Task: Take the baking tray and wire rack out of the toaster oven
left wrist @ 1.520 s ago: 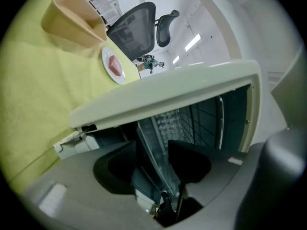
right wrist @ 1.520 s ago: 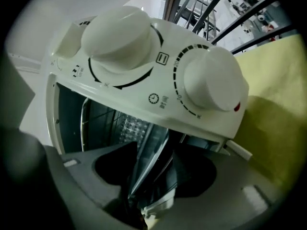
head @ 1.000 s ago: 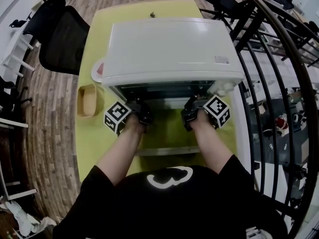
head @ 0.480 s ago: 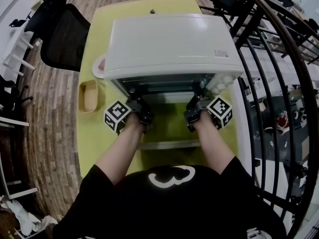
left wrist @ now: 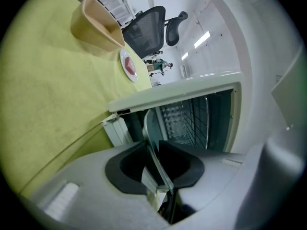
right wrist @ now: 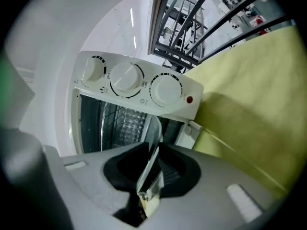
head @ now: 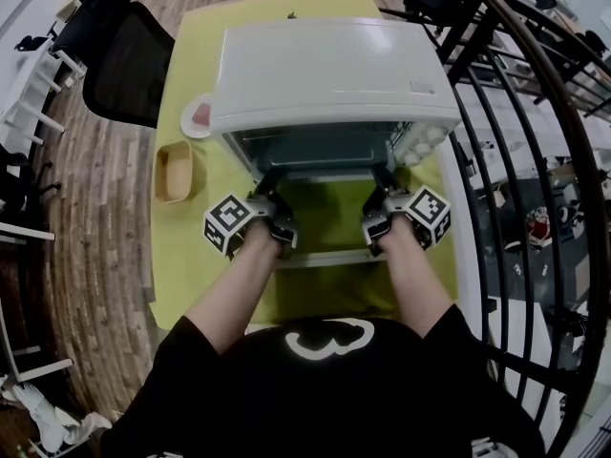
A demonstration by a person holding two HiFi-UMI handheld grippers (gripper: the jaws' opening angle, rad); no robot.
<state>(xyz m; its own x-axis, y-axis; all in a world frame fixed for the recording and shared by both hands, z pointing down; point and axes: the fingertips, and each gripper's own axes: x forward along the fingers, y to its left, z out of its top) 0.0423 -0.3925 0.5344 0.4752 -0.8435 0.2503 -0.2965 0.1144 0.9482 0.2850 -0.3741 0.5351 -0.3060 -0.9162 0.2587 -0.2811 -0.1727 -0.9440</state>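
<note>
- Black short-sleeved shirt (head: 382, 399), white curved print (head: 323, 340) below the collar.
- Left claw (head: 271, 198) and right claw (head: 384, 198): grey shells, dark inner pads.
- Each carries a cube (head: 226, 224) of black-and-white square markers.

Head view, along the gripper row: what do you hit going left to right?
Tan oblong bowl → left gripper → right gripper, its jaws just closed further on the rim of the grey metal baking tray → black curved metal railing. The white toaster oven spans the middle, so it is left out.
</note>
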